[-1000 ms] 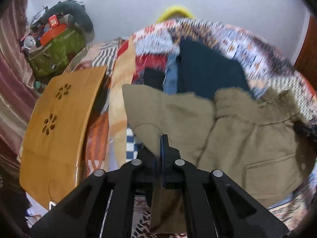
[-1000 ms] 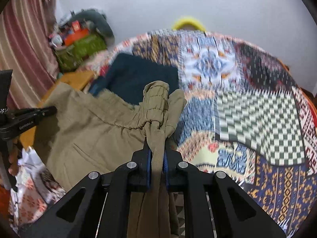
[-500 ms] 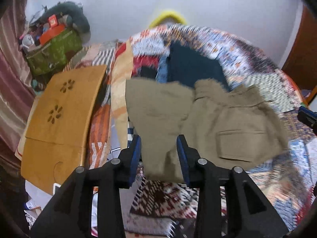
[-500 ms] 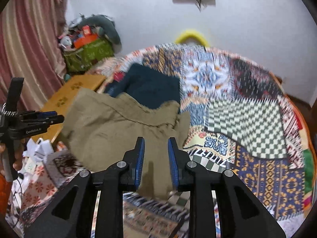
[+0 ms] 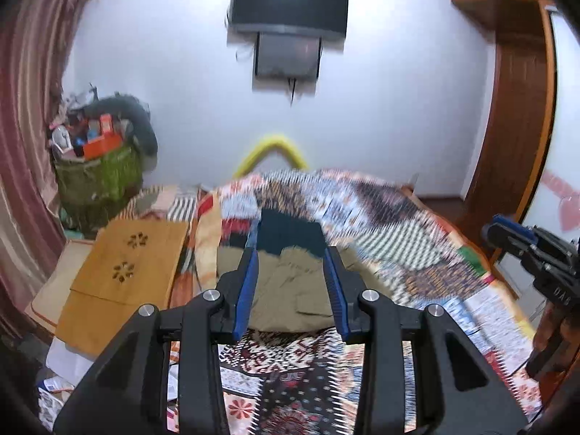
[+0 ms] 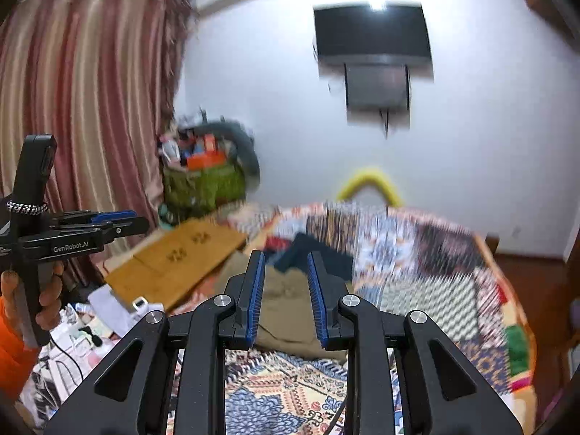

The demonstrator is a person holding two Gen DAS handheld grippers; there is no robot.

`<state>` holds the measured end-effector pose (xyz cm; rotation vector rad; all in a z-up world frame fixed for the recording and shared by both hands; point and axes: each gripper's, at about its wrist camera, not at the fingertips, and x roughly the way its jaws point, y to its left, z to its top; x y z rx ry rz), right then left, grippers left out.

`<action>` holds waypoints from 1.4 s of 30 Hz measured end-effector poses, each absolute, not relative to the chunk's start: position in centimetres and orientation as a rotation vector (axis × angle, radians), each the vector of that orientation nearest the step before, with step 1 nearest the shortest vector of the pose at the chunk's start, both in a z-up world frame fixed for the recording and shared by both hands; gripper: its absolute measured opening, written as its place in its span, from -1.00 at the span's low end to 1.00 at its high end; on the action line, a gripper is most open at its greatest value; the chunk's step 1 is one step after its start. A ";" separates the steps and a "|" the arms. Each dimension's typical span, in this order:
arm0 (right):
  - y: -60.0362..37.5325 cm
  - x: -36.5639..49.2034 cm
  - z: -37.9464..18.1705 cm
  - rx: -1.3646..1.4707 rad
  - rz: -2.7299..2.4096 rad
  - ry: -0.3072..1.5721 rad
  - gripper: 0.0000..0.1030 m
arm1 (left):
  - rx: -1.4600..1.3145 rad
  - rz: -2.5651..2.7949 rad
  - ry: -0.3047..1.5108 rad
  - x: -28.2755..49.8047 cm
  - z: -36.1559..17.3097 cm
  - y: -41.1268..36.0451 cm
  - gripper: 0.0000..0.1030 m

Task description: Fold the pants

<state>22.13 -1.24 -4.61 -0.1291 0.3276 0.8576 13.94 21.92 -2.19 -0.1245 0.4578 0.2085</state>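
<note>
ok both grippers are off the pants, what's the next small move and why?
Probably none beyond easing back: the khaki pants lie folded in a compact bundle on the quilt, and the left gripper and right gripper hang open and empty above it.

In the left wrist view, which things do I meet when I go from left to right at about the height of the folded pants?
Wooden board → khaki pants, seen between the open fingers of the left gripper → patchwork quilt → right gripper at the right edge.
</note>
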 end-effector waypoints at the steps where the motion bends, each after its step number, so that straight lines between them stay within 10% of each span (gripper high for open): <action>1: -1.7 20.9 -4.0 -0.125 0.859 0.297 -0.58 | -0.121 0.212 0.438 13.0 -1.7 21.6 -0.28; 9: -4.3 13.6 -2.1 -0.068 0.883 0.181 -0.50 | -0.067 0.250 0.273 4.5 1.0 16.3 -0.13; 13: -5.1 12.0 -2.3 -0.028 0.840 0.140 0.27 | -0.055 0.258 0.221 1.7 1.0 14.7 0.70; 21: -5.6 11.2 -2.4 -0.002 0.766 0.119 1.00 | -0.039 0.274 0.198 -0.3 0.5 13.3 1.00; 42: -6.7 10.3 -3.3 0.005 0.752 0.164 1.00 | -0.074 0.280 0.203 -0.2 0.3 13.5 1.00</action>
